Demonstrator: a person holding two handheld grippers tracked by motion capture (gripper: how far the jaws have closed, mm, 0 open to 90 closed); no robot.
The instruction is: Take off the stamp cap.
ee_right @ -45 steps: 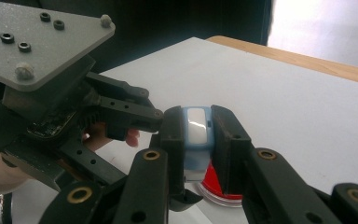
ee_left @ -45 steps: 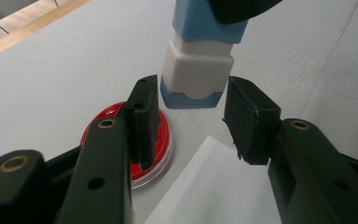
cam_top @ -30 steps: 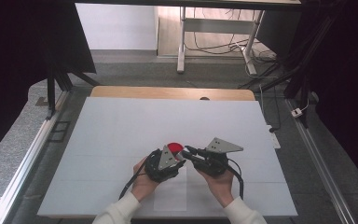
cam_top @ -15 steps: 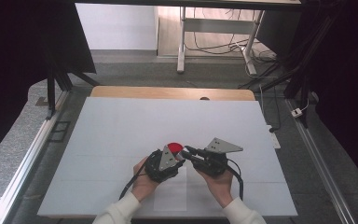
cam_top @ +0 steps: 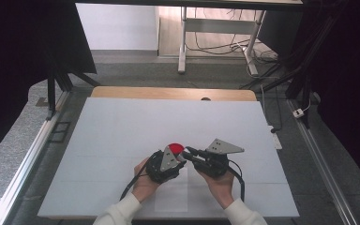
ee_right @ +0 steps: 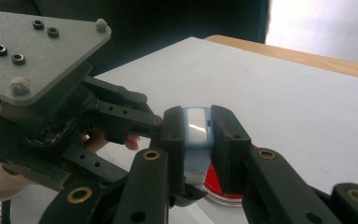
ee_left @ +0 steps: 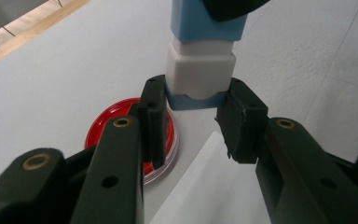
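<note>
1. My right gripper (ee_right: 196,140) was clamped on the blue-and-white block (ee_right: 197,127), its pads pressing the blue end from both sides.
2. My left gripper (ee_left: 193,119) had just been closing; its pads sat against the same block's (ee_left: 200,70) lower blue rim, gripping it there.
3. In the high view both grippers, left (cam_top: 178,157) and right (cam_top: 187,152), met nose to nose near the front middle of the bench (cam_top: 122,126), so the block was held between them just above the surface.
4. A red lid (ee_left: 109,128) lay flat on the bench just beside and under the block; a white sheet (ee_left: 214,186) lay nearer me.
5. The bench was bare to the left, right and far side, its edges well apart from the grippers.
6. The high view hid the block behind the grippers; the gripper views showed it.
</note>
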